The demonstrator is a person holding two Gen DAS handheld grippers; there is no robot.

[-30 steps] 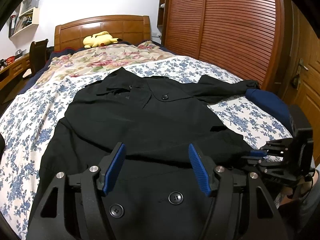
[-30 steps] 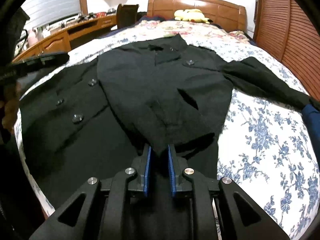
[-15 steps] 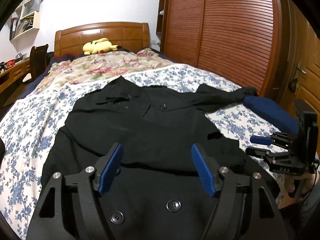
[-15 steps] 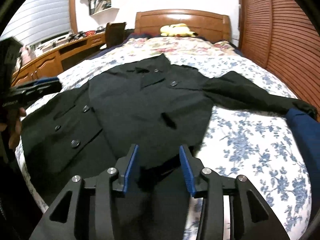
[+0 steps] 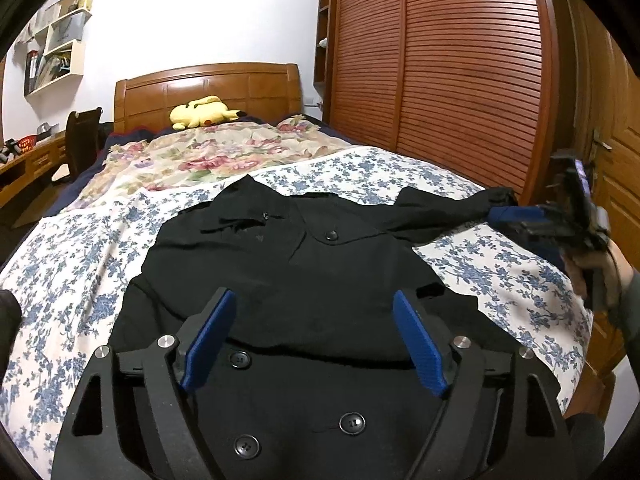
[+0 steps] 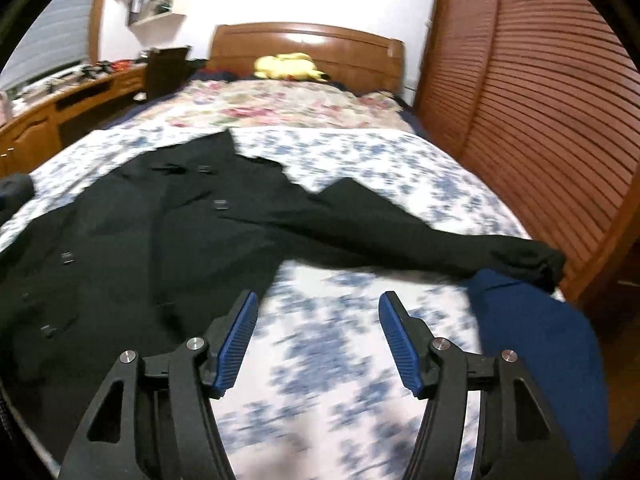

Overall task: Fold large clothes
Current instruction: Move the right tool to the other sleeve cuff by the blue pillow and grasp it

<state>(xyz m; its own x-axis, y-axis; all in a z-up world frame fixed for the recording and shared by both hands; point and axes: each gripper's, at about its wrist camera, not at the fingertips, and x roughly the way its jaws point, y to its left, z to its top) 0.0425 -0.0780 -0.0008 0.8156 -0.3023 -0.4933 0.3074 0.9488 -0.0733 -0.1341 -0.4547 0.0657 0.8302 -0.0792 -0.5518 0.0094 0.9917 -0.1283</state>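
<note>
1. Left gripper: blue pads spread wide, nothing between them. It hangs over the near part of the black coat, above the edge where a folded-over panel crosses the buttoned front.
2. Right gripper: blue pads also wide apart, holding nothing. Below it is flowered sheet, with the coat's edge just to its left. This view is blurred.
3. In the left wrist view the right gripper shows at the far right edge, held in the person's hand, near the end of the coat's sleeve. Whether it touches the sleeve cannot be told.
4. Coat: lies flat on the bed, collar toward the headboard, hem toward the cameras. One side is folded across the body. Several round black buttons show on the near front.
5. Sleeve, right wrist view: stretched out sideways across the sheet toward the wardrobe, cuff bunched at its end.
6. A dark blue cloth lies at the bed's right edge, touching or just beside the cuff.
7. Farther up the bed: a quilt with pink flowers, then a yellow plush toy against the headboard.
8. Left of the bed: a wooden desk, a dark chair, white wall shelves above.
</note>
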